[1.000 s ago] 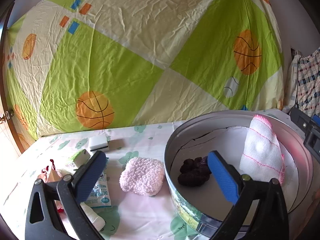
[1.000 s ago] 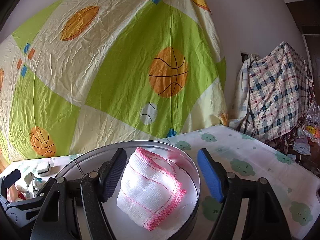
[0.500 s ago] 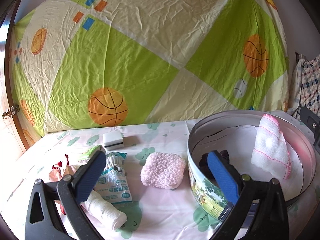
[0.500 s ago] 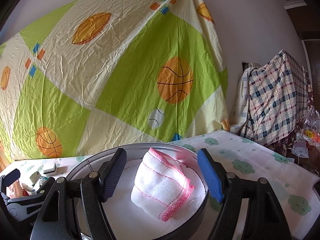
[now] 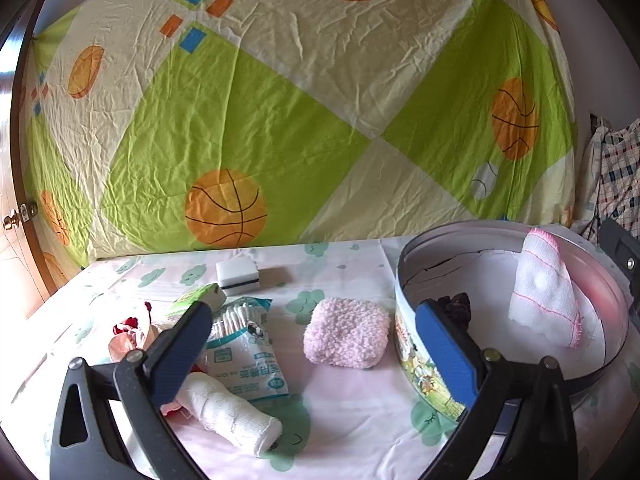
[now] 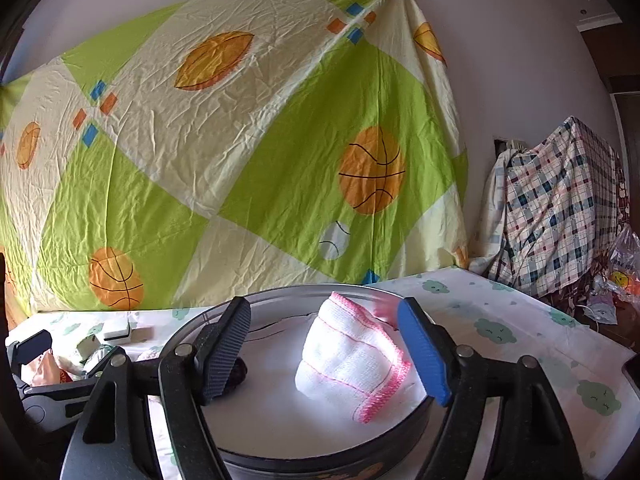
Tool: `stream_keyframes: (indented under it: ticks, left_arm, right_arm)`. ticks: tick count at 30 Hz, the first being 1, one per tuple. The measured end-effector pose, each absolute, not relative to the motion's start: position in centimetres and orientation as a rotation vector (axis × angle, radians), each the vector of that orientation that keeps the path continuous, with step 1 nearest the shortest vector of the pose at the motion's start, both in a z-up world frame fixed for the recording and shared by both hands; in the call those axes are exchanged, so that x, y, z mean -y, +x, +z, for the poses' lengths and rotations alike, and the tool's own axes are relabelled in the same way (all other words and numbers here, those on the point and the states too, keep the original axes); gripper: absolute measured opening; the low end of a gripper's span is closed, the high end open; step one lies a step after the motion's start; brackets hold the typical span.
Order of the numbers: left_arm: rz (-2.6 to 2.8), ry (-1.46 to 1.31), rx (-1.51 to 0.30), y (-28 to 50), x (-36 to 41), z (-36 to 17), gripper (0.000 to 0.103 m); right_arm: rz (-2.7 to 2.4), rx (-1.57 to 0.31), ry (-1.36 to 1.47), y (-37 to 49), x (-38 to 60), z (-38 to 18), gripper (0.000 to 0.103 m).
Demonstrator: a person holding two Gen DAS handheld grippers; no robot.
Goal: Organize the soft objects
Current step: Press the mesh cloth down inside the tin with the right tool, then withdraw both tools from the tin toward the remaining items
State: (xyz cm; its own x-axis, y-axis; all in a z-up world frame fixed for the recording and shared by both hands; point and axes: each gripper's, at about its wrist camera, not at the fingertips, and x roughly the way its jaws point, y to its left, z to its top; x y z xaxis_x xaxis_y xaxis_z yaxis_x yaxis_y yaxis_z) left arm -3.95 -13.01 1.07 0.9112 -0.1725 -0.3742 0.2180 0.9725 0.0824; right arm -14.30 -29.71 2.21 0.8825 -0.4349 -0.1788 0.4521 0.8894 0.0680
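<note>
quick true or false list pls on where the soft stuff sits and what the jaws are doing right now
1. The white cloth with pink trim lies inside the round tin. True.
2. The fluffy pink pad is in the tin. False: it lies on the table, left of it.
3. The right gripper grips the cloth. False: its jaws stand open, clear of it.
4. The left gripper is empty. True.
5. The rolled white bandage lies on the table. True.
</note>
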Motion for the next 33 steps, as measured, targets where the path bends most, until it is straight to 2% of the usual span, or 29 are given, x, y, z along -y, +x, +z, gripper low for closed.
stream_keyframes:
  ticks: [33]
  left_arm:
    - [-0.015, 0.04, -0.462, 0.9, -2.2, 0.0, 0.103]
  right_arm:
    - [-0.192, -0.288, 0.034, -9.6, 17.2, 1.0, 0.078]
